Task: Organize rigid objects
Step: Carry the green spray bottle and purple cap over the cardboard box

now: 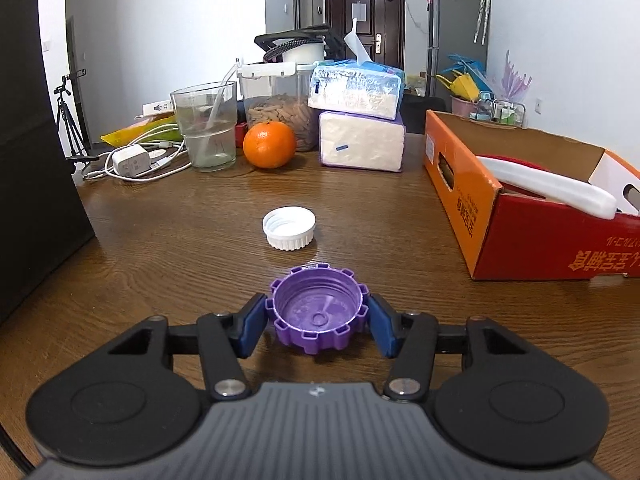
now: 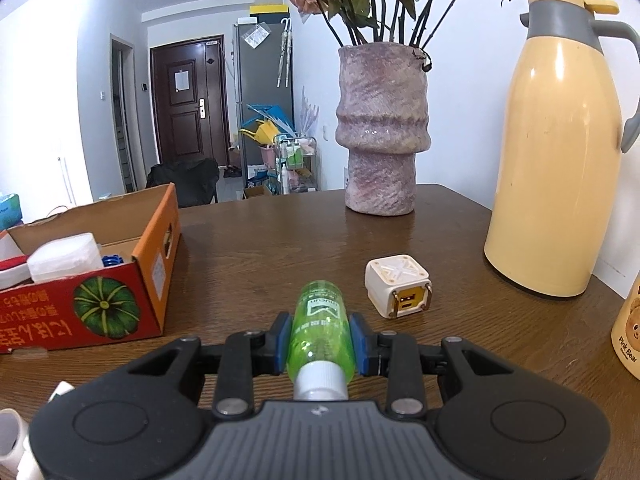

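Left tongs (image 1: 318, 322) clamped around purple cap (image 1: 319, 314), right tongs (image 2: 321, 338) gripping green bottle (image 2: 320, 330)

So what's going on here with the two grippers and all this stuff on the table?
A person is tidying small items on a wooden table using two handheld grippers. The left gripper is closed on a purple cap, with a white cap lying just beyond it. The right gripper is closed on a green bottle, near a small white cube. An orange cardboard box already holds a few things.
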`<state>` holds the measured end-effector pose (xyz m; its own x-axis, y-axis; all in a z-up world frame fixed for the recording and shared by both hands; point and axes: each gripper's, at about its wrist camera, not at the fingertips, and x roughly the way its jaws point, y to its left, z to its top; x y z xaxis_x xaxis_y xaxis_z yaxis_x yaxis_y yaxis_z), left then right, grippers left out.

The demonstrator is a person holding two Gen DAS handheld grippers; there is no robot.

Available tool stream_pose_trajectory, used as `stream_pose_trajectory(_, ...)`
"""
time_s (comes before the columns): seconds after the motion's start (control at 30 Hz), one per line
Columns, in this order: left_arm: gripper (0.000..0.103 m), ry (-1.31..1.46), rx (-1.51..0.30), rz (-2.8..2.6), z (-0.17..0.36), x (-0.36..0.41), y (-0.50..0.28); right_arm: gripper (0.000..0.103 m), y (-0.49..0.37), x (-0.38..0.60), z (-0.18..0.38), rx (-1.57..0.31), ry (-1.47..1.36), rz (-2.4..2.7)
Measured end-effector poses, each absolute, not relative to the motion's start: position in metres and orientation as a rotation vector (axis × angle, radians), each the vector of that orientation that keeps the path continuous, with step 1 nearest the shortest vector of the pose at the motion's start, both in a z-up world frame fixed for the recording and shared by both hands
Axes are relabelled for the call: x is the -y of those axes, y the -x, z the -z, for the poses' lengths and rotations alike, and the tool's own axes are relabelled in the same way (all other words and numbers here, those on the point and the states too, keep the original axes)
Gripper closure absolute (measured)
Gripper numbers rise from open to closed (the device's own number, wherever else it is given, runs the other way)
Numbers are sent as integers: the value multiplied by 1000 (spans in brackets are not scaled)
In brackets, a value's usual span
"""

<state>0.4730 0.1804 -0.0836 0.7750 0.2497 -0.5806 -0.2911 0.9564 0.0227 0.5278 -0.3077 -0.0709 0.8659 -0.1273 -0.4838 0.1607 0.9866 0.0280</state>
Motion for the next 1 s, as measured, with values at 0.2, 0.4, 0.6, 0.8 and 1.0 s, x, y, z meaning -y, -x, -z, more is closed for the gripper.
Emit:
stream_pose_trajectory(0.2, 48, 64, -589, -304, 79, -179, -468, 73, -520, 302, 67, -484, -75, 142)
stream_pose_trajectory(0.4, 47, 63, -540, -301, 70, -173, -460, 73, -512, 294, 62, -461, -83, 131)
stream_pose_trajectory(0.6, 48, 64, -488, -281, 59, -161, -448, 73, -504, 283, 58, -441, -88, 110)
stream_pose_trajectory(0.8, 48, 77, -450, -255, 51, -147, -439, 73, -495, 268, 51, -423, -104, 62)
stream_pose_trajectory(1.0, 47, 87, -420, -213, 44, -128, -431, 73, -484, 249, 45, -399, -108, 13)
